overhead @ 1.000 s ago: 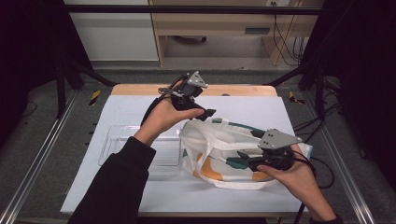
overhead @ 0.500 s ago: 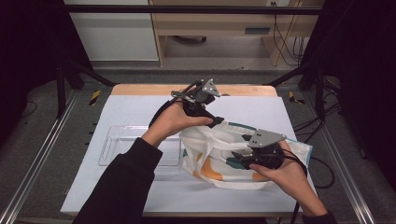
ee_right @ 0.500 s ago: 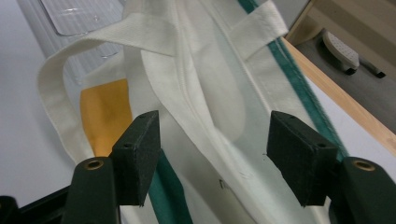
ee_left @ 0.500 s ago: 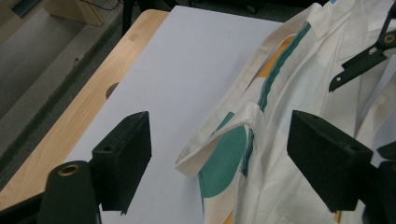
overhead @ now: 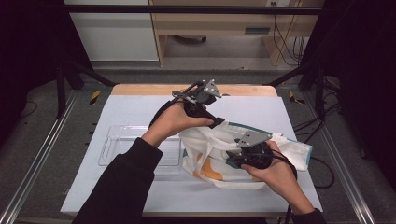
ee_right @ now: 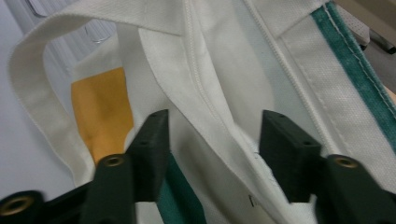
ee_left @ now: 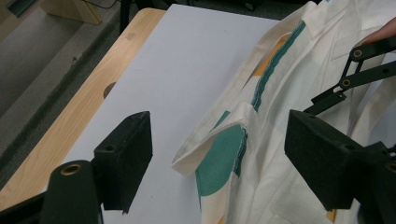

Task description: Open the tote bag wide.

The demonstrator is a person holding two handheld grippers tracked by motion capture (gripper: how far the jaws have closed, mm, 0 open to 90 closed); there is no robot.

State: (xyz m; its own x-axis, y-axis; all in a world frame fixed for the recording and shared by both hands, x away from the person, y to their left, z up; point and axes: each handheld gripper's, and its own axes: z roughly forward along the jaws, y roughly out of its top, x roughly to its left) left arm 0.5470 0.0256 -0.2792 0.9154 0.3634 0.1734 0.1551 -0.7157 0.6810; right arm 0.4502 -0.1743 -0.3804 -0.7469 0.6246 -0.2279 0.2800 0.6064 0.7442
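A white cloth bag [overhead: 210, 149] with teal and orange patches lies crumpled on the table's right half. My left gripper [overhead: 215, 122] hovers at its far edge. In the left gripper view that gripper [ee_left: 217, 154] is open, its jaws slightly narrower than a second ago, and a folded corner of the bag [ee_left: 261, 116] lies between them untouched. My right gripper [overhead: 232, 158] rests low on the bag's middle. The right gripper view shows its jaws [ee_right: 217, 149], which have just been closing, on either side of the bag's seamed rim [ee_right: 219, 70]. The pads are not visibly pressing on it.
A clear plastic tray [overhead: 116, 144] sits on the white table top [overhead: 140, 112], left of the bag and under the left forearm. A wooden strip [overhead: 140, 89] runs along the table's far edge. Cables [overhead: 322, 163] trail off the right side.
The right hand has slid left and lower onto the bag. The left hand has shifted slightly right toward the bag's far edge.
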